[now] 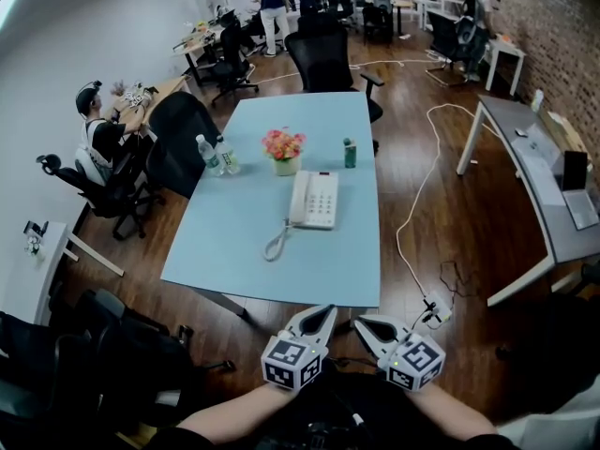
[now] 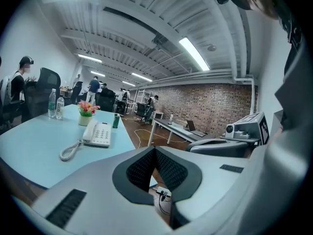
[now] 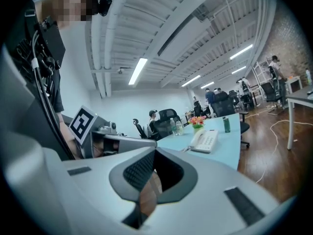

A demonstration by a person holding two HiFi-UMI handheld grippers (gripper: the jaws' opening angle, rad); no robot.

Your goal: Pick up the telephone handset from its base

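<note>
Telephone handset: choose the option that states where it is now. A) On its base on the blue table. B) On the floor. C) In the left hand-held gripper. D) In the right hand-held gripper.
A: the telephone handset lies on its base on the blue table, while the left hand-held gripper and the right hand-held gripper are shut and empty, short of the table.

A white telephone point(image 1: 321, 201) is sitting on the light blue desk point(image 1: 234, 251), its handset point(image 1: 299, 198) lying in the cradle, cord point(image 1: 277, 243) curling toward the near edge. The left tool point(image 1: 327, 311) and right tool point(image 1: 362, 322) are hovering just short of that edge, jaws together.
</note>
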